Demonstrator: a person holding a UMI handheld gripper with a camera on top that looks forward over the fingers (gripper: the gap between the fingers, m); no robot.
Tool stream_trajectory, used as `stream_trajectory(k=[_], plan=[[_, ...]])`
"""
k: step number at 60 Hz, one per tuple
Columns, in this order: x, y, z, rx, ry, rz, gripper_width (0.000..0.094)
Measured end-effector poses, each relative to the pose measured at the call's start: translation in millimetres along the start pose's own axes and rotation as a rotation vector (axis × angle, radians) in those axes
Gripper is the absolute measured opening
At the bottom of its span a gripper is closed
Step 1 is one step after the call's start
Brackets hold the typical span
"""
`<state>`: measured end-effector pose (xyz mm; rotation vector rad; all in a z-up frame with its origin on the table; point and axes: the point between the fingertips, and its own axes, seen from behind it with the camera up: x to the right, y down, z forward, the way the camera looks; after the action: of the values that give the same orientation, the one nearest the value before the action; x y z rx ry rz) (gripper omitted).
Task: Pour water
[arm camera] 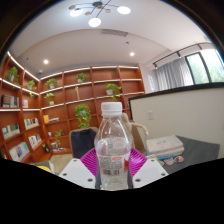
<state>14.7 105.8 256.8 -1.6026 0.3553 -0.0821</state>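
A clear plastic water bottle (112, 140) with a white cap and a pale label stands upright between my fingers, its cap level with the shelves behind. My gripper (112, 162) is shut on the bottle, with the magenta pads (90, 160) pressing on its lower body from both sides. The base of the bottle is hidden below the fingers. No cup or other vessel shows.
Orange-trimmed bookshelves (60, 105) with plants fill the back wall. A white partition (185, 110) stands to the right, with a stack of books or boxes (165, 148) on a dark tabletop below it. A ceiling lamp (97, 12) hangs overhead and a window (205, 68) is at the far right.
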Motion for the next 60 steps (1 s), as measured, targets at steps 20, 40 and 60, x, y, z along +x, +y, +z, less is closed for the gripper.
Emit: stream_trajectory(k=[20, 40, 60], plan=[[135.6, 46.2, 35.1, -0.029, 0.250, -0.250, 0.0399], [178.9, 107.0, 60.6, -0.087, 0.268, -0.143, 0.0398], [183.1, 111.0, 58.3, -0.068, 0.263, -0.068, 0.0589]])
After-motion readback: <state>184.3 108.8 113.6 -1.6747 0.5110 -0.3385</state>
